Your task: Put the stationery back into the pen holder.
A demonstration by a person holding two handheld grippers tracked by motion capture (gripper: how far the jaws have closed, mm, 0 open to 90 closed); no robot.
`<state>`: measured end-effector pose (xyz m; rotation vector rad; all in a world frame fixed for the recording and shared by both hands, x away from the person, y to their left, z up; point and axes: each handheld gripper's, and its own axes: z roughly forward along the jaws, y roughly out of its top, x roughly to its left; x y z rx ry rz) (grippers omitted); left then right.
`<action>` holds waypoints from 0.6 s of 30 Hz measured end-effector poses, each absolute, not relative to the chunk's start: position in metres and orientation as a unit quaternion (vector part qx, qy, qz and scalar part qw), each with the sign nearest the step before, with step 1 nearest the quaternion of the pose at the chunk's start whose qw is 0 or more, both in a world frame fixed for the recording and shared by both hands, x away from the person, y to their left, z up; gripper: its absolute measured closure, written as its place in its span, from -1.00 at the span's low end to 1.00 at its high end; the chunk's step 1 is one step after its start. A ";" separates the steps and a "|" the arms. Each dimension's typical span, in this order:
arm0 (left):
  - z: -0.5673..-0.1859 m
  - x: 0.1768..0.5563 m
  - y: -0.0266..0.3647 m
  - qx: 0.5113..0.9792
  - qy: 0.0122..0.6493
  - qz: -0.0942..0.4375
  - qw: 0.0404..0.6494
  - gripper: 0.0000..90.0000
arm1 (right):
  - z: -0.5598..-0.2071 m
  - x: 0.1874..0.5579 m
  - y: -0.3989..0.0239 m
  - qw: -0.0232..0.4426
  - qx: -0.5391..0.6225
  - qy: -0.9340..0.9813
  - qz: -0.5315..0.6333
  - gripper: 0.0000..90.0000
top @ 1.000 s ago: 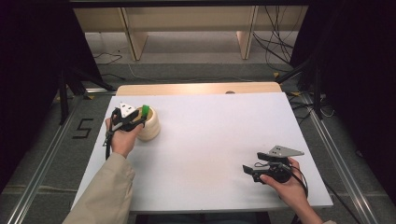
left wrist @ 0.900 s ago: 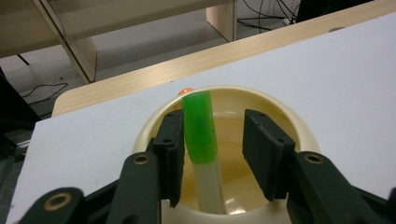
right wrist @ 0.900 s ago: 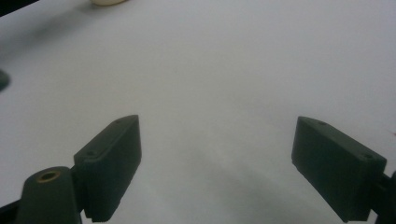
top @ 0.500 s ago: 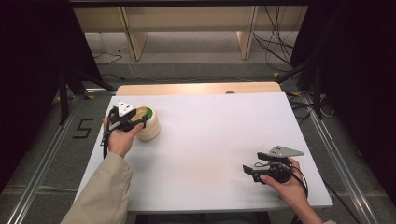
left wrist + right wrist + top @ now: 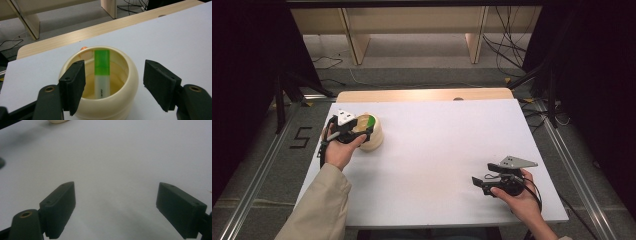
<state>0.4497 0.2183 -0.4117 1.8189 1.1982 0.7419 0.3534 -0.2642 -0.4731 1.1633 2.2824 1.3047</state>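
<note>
My left gripper [image 5: 112, 87], jaws wide and empty, straddles the cream bowl [image 5: 125, 100] holding a green-capped tube [image 5: 102, 72]; closing carelessly could tip it. My right gripper [image 5: 486, 181] rests open, empty

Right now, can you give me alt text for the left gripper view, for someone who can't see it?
A round cream bowl on a white table holds a translucent tube with a green cap that leans against the far inner wall. The left gripper is open, its two black jaws either side of the bowl. Behind the table are a floor, cables and pale wooden furniture legs.
</note>
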 end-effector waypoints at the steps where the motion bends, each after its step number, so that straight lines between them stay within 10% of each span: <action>1: -0.411 0.449 0.218 0.722 0.475 0.292 0.409 -0.27 | -0.473 0.353 -0.264 0.133 0.401 0.787 0.450 -0.63; 18: -0.408 0.432 0.216 0.733 0.463 0.281 0.411 -0.32 | -0.473 0.353 -0.264 0.133 0.400 0.787 0.450 -0.63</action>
